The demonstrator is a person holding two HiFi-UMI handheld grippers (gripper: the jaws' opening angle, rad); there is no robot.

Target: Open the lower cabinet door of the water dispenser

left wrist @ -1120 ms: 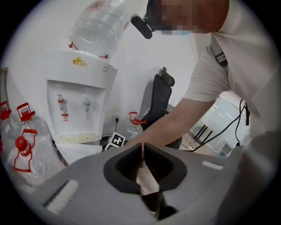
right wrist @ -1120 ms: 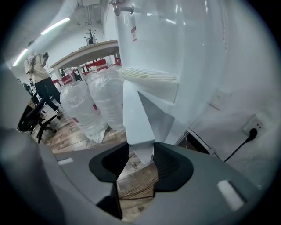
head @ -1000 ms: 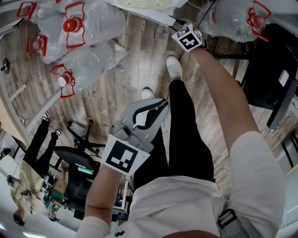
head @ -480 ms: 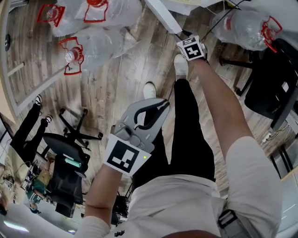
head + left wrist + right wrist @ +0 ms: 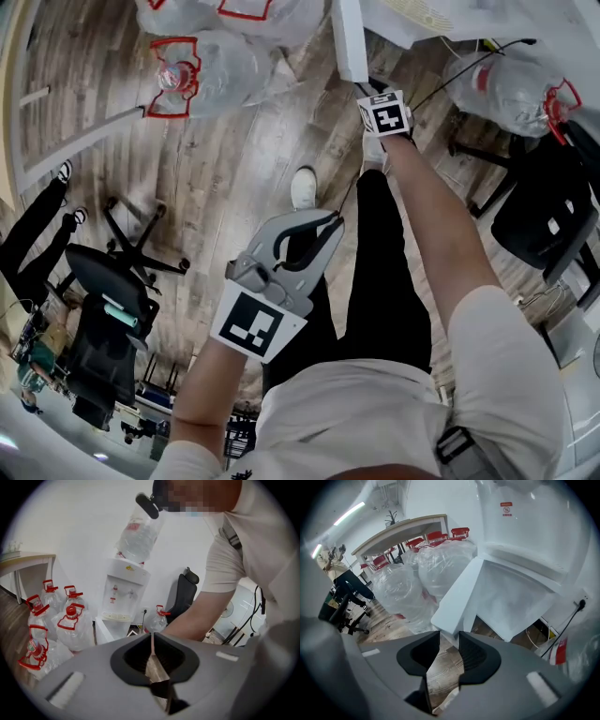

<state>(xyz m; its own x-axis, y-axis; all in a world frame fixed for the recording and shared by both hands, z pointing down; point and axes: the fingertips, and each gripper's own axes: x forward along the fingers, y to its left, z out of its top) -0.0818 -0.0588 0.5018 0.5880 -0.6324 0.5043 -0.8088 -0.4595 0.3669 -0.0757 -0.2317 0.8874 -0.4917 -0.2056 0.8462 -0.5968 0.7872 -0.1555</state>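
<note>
Head view: two grippers; the left gripper point(image 5: 330, 223) hung over the floor, the right gripper point(image 5: 371, 89) just beside the one open cabinet door point(image 5: 349, 42).
Left gripper view: jaws together, empty; one water dispenser point(image 5: 123, 590) far ahead.
Right gripper view: jaws narrowly apart, having just been closing, with the door's edge at their tips.

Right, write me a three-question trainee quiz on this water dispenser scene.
1. True or false: the lower cabinet door of the water dispenser stands open.
2. The jaws of the left gripper are: A) wide apart; B) together, holding nothing; C) clamped on a bottle.
3. Fill in: the handles of the floor bottles are ___.
Key: 1 true; 2 B; 3 red.
</note>
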